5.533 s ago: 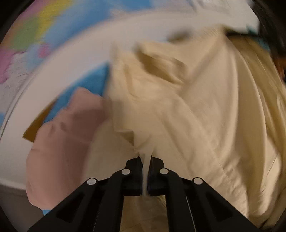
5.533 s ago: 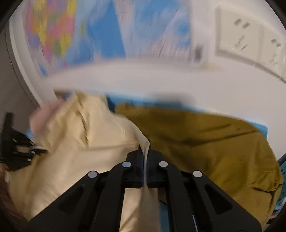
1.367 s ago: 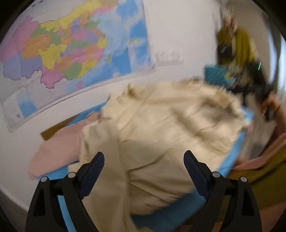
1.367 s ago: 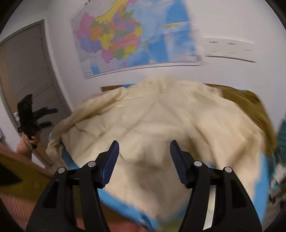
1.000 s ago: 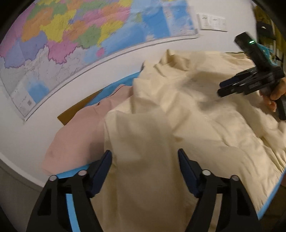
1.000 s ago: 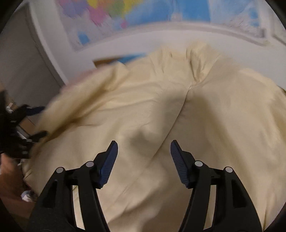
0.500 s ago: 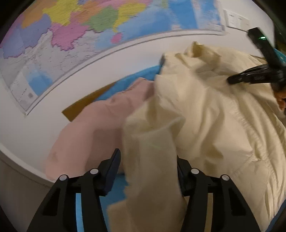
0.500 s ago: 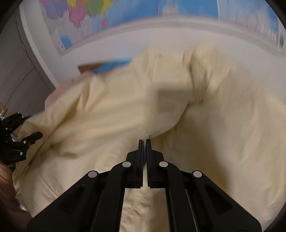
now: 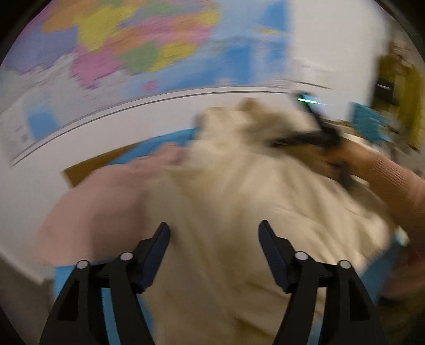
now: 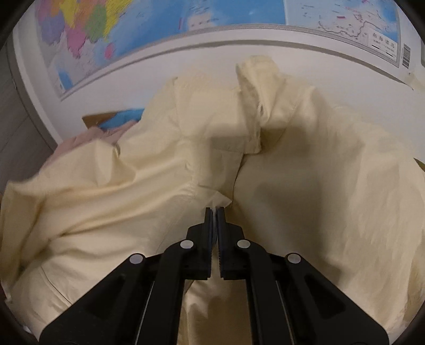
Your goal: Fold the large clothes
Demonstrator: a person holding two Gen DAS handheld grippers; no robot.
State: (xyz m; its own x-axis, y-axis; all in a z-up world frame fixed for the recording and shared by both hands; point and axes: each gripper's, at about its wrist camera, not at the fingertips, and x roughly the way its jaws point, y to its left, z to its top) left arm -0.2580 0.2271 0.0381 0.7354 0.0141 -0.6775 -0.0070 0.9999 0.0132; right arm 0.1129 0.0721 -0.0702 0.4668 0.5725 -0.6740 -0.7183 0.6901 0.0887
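A large cream shirt point(image 10: 305, 164) lies rumpled over the table, its collar point(image 10: 255, 87) toward the wall. My right gripper point(image 10: 214, 212) is shut on a fold of the cream shirt near its front placket. In the blurred left wrist view the shirt point(image 9: 239, 212) fills the middle. My left gripper point(image 9: 213, 236) is open and empty just above the shirt's near part. The right gripper point(image 9: 305, 138) shows there at the upper right, held by a hand in a pink sleeve.
A pink garment point(image 9: 101, 201) lies left of the shirt on a blue table cover point(image 9: 164, 140); it also shows in the right wrist view point(image 10: 77, 143). A coloured map point(image 10: 159, 24) hangs on the white wall behind. Brown table edge point(image 10: 95, 116) shows at the left.
My right gripper has shut on a fold of the shirt and pulled it up. My left gripper has stayed open and swung right over the shirt.
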